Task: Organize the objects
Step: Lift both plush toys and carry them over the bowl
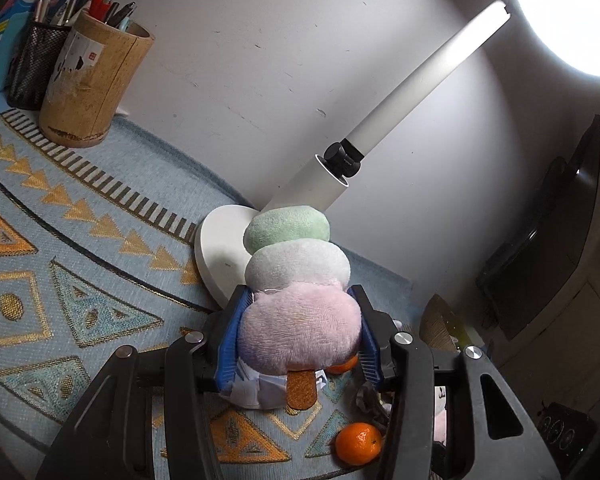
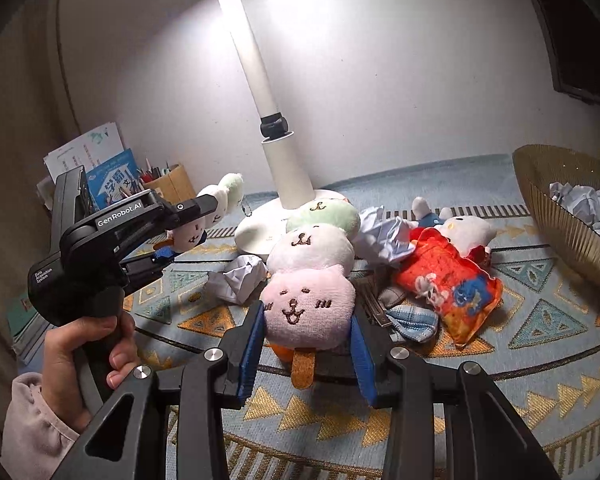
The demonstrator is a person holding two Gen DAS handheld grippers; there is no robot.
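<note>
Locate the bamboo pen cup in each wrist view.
Left wrist: bamboo cup at upper left, beside a mesh cup.
Right wrist: bamboo cup small, left of centre, near the wall.
Shared landmark: white lamp, right of it in both.

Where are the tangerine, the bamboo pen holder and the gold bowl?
tangerine (image 1: 358, 443), left wrist view, middle of its peel.
bamboo pen holder (image 1: 90, 92), left wrist view, its outer wall.
gold bowl (image 2: 572, 232), right wrist view, its ribbed side.

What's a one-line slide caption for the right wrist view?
Right gripper shut on a three-ball plush skewer over the patterned cloth; left gripper holds a matching one beside the lamp.
</note>
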